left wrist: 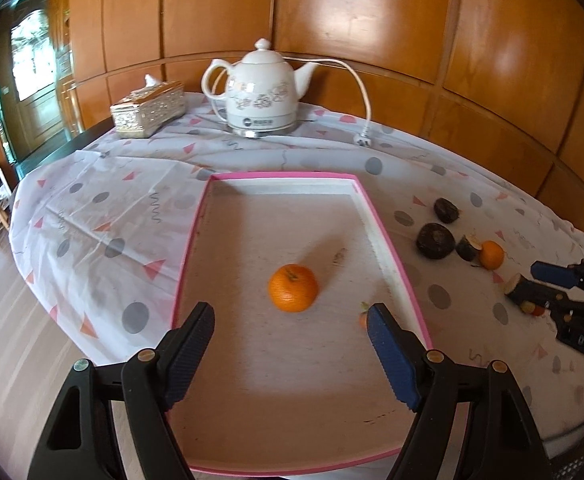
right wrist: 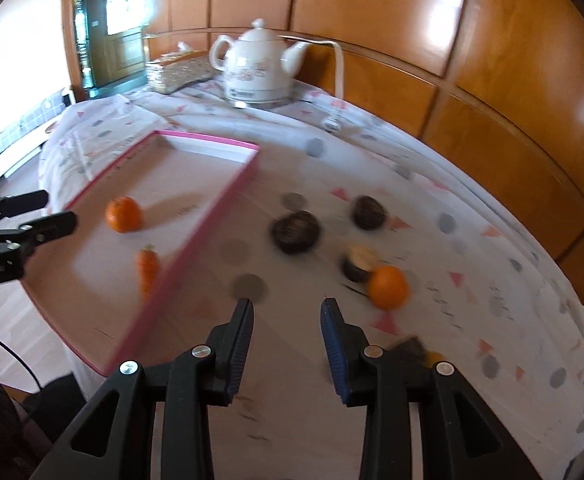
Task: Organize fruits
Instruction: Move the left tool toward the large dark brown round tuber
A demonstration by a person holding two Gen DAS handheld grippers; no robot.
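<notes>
A pink-rimmed tray (left wrist: 387, 248) (right wrist: 212, 216) lies on the tablecloth. In it sit an orange (left wrist: 292, 288) (right wrist: 123, 214) and a small carrot (right wrist: 147, 266), whose tip shows beside a finger in the left wrist view (left wrist: 361, 318). My left gripper (left wrist: 290, 316) is open and empty over the tray, just short of the orange. To the right of the tray lie a second orange (left wrist: 491, 255) (right wrist: 387, 287) and several dark fruits (left wrist: 434, 241) (right wrist: 295, 232). My right gripper (right wrist: 288, 306) is open and empty above the cloth, left of that orange.
A white electric kettle (left wrist: 262, 92) (right wrist: 254, 72) with cord and plug (left wrist: 361, 140) stands at the back, with a tissue box (left wrist: 148, 109) (right wrist: 178, 70) to its left. A wood-panelled wall runs behind. The table edge falls away on the left.
</notes>
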